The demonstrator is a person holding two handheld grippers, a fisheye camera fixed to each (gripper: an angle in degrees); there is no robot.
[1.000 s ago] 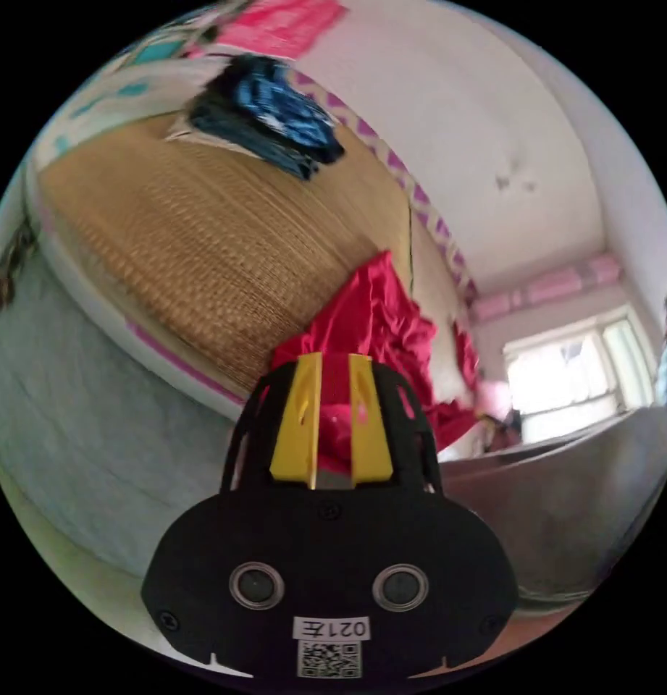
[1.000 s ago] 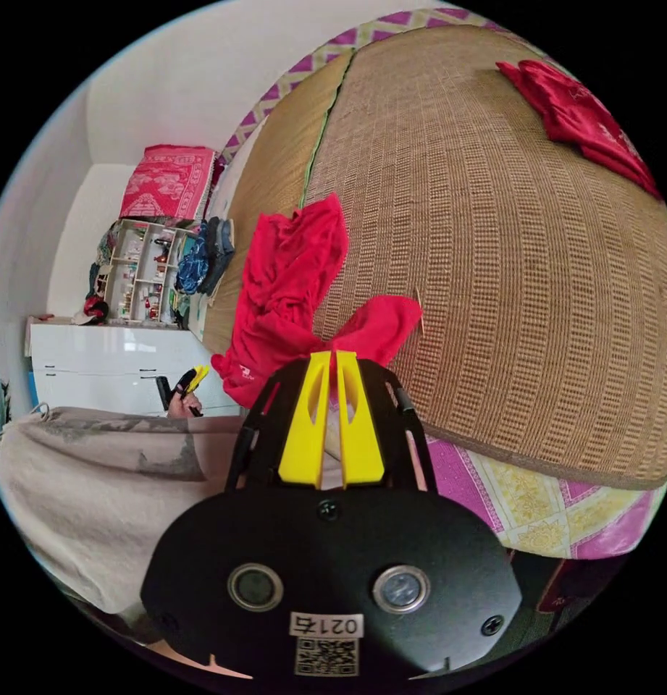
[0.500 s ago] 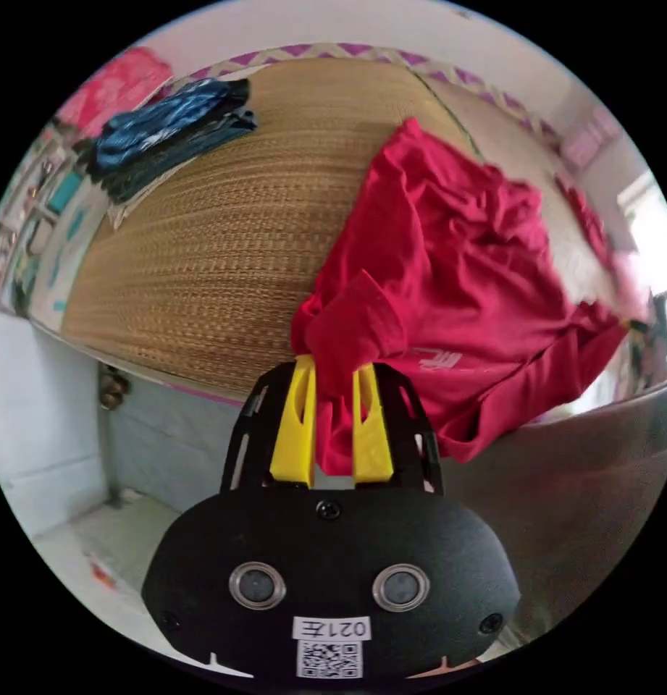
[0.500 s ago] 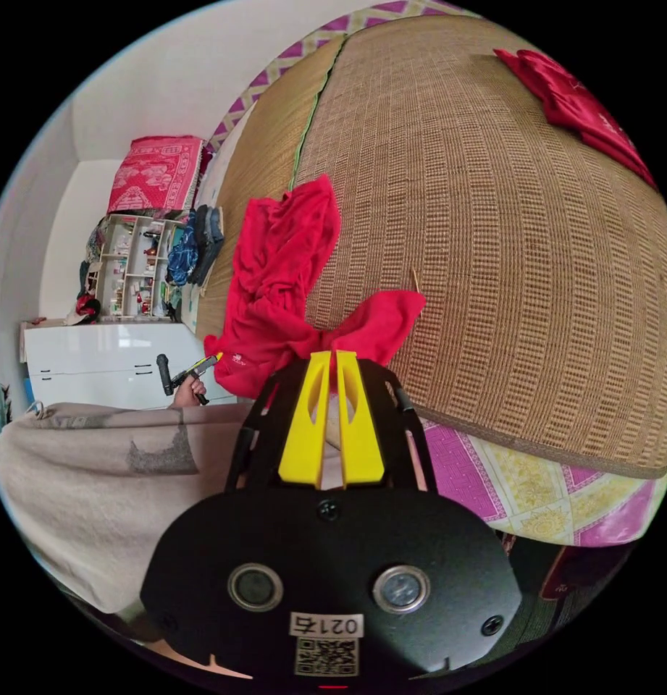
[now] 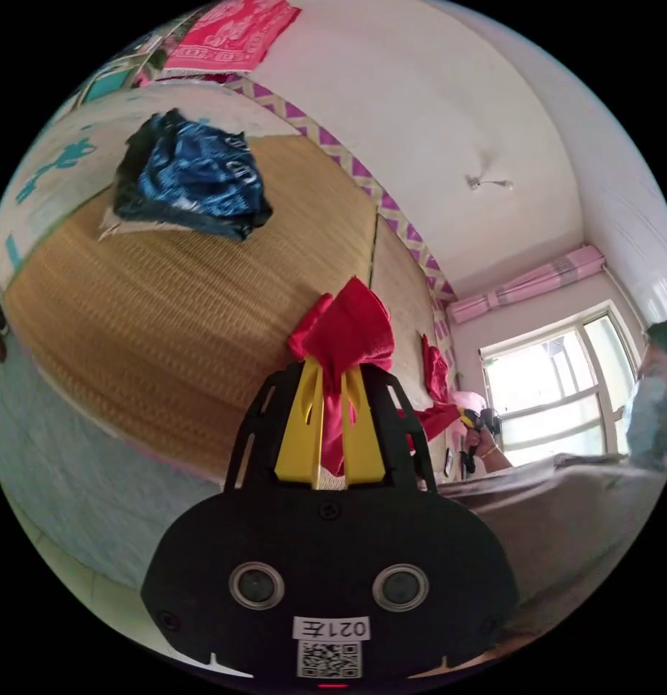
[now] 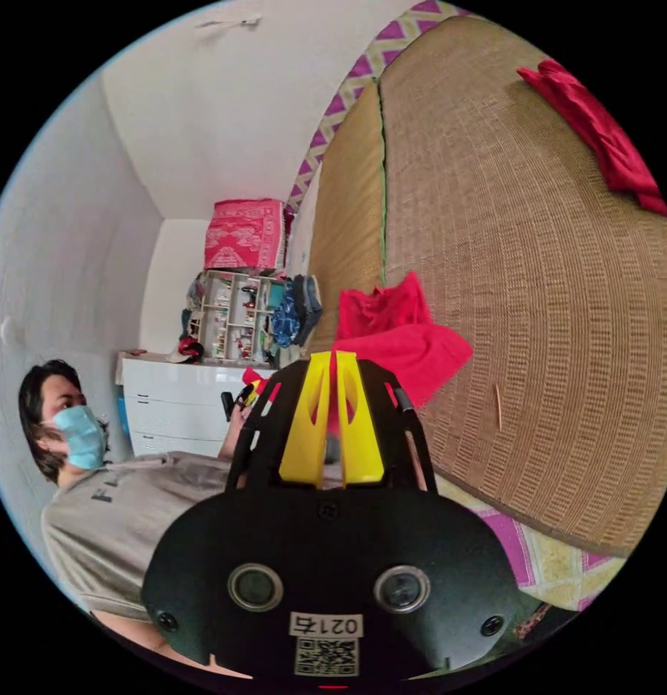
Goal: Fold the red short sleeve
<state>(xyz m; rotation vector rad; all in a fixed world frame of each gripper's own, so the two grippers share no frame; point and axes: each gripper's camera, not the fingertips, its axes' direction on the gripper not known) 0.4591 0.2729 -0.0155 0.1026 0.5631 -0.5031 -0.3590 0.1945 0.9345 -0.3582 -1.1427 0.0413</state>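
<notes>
Left gripper (image 5: 332, 427): yellow jaws are clamped on a bunch of the red shirt (image 5: 344, 339), which is gathered into a knot above the jaw tips and pinched down between them.

Right gripper (image 6: 332, 416): jaws are drawn nearly together, with a fold of the red shirt (image 6: 405, 340) held between them; cloth is spread just past the tips.

Red shirt: held up between the two grippers, in front of the woven mat (image 5: 166, 289) and near its edge. In the left gripper view the shirt's far end is seen running to the right gripper (image 5: 469, 418), gripped in a hand (image 5: 479, 441).

Woven mat (image 6: 536, 253): tan, laid over a bed; a patterned pink and yellow sheet (image 6: 558, 557) is shown under its edge.

Second red garment (image 6: 601, 130): laid on the mat, well apart from the held shirt.

Blue clothes (image 5: 195, 174): piled on the mat near its far corner.

Person (image 6: 130, 499): seen beside the bed in a grey top, with the left gripper (image 6: 245, 394) held in the hand.

White cabinet (image 6: 174, 405): set by the wall, with a cluttered shelf (image 6: 232, 318) on top.

Window (image 5: 558, 391): bright, under a pink roll (image 5: 529, 282).
</notes>
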